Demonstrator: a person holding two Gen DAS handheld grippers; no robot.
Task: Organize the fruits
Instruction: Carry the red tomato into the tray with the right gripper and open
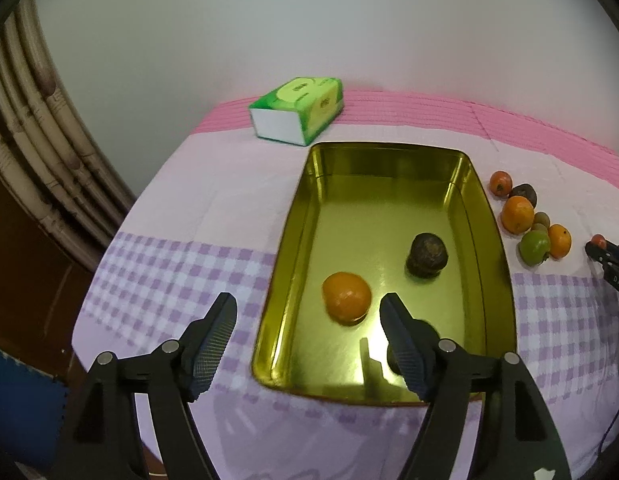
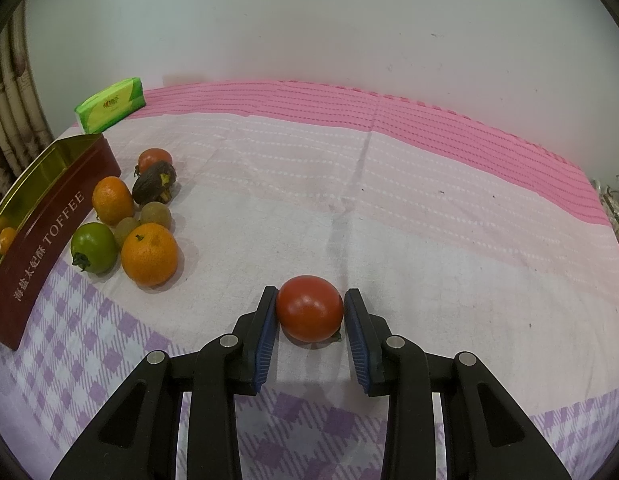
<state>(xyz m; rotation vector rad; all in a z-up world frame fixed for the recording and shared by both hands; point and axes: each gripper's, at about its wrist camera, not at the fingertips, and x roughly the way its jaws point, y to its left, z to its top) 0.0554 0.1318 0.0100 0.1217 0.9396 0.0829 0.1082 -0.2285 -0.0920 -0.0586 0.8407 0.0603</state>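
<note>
My right tongs (image 2: 309, 312) clamp the round red tomato (image 2: 309, 307) at lower centre, low over the checked cloth; my left tongs (image 1: 308, 314) gape empty above the gold-lined rectangular tin (image 1: 491, 216). Squeezing harder could bruise it; slackening could drop it.

The surface (image 2: 429, 208) is covered by a cloth: a pink ribbed band along the wall side, a pale band in the middle, lilac checks at the near side. A green tissue box (image 1: 297, 110) lies at the far left on the pink band. In front of it stands an open tin (image 1: 503, 264), gold inside, dark red outside with TOFFEE on its wall. Just right of the tin lies a cluster of fruit: two oranges (image 2: 149, 254), a green tomato (image 2: 94, 247), a small red one (image 2: 155, 159), a dark wrinkled fruit (image 2: 154, 187) and two small brownish ones (image 2: 156, 214). A red tomato (image 2: 309, 307) rests on the cloth well apart from them
</note>
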